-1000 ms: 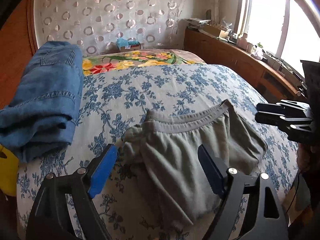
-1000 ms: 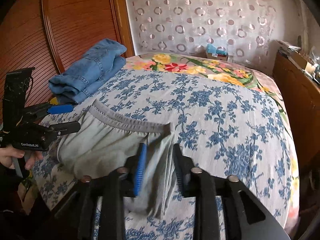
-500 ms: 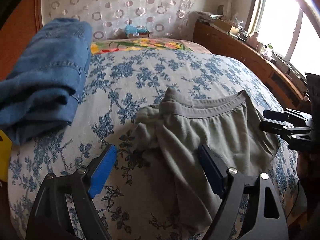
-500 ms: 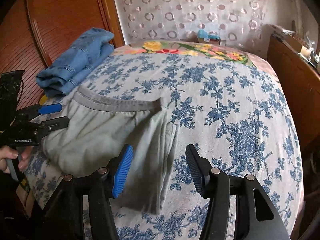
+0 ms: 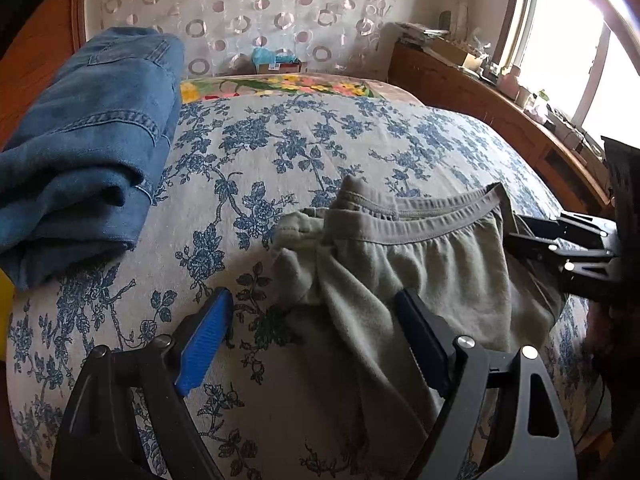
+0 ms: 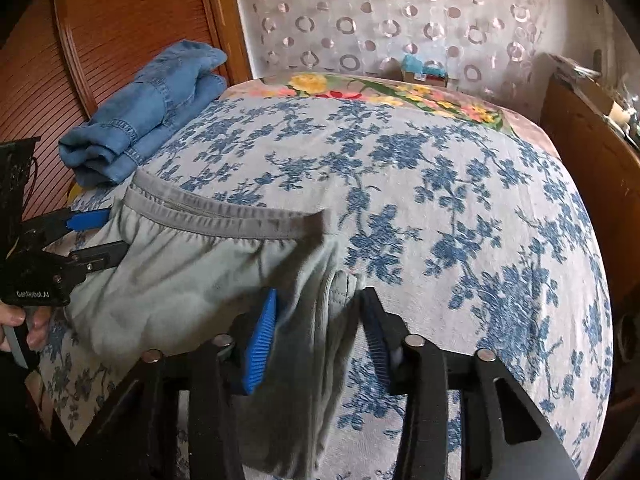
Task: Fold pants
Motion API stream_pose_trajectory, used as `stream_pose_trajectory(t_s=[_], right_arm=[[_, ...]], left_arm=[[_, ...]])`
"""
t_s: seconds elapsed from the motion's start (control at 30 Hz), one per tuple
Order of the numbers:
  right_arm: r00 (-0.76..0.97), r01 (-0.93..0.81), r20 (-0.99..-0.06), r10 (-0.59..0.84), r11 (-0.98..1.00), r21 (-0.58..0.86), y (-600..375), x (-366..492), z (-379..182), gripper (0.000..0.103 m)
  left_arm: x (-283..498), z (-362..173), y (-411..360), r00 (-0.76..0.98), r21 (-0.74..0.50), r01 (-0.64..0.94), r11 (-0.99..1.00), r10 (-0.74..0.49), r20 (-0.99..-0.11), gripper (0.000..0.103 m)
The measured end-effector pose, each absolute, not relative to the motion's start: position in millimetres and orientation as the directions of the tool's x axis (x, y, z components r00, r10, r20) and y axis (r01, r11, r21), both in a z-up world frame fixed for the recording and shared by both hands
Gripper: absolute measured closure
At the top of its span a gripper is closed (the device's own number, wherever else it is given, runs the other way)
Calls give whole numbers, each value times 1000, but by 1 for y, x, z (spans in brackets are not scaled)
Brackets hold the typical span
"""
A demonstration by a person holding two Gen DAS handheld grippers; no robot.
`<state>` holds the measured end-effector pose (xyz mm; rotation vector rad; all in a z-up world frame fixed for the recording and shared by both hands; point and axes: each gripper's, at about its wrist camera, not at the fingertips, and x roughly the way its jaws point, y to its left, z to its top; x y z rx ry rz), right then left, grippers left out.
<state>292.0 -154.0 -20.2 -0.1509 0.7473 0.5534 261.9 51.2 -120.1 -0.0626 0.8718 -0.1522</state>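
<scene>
The grey pants [image 6: 188,280] lie on the bed [image 6: 460,208], waistband away from both claws. The right claw [image 6: 320,340] has just been closing, its fingers astride the doubled side edge, seemingly to lift it over; whether the pads press yet is blurred. The left claw [image 5: 312,340] stands wide apart over the bunched opposite edge. The legs run out of view beneath the claws.

Left claw [image 5: 308,340]: black frame, blue ribbed pad, silver screw heads. Right claw [image 6: 320,336]: same build. "GenRobot.AI" printed white on the black body.
</scene>
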Motion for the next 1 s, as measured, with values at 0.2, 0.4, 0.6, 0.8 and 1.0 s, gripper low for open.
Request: stream_pose_trajectory(t_s=[0.2, 0.4, 0.6, 0.8, 1.0], right_arm=[[605, -536, -669, 432, 842, 58, -153, 289, -24, 68], [605, -542, -663, 441, 838, 62, -155, 289, -24, 69], [606, -537, -659, 445, 840, 74, -157, 290, -25, 74], [590, -557, -659, 467, 826, 87, -156, 289, -23, 88], [594, -563, -634, 495, 819, 113, -160, 282, -19, 91]], left_arm=[[263, -119, 54, 640, -148, 105, 983, -180, -747, 19], [270, -117, 61, 637, -225, 95, 970, -233, -735, 37], [273, -118, 59, 632, -244, 111, 963, -258, -731, 58], [266, -111, 51, 644, -223, 144, 964, -263, -719, 82], [255, -94, 47, 670, -214, 161, 963, -266, -693, 87]])
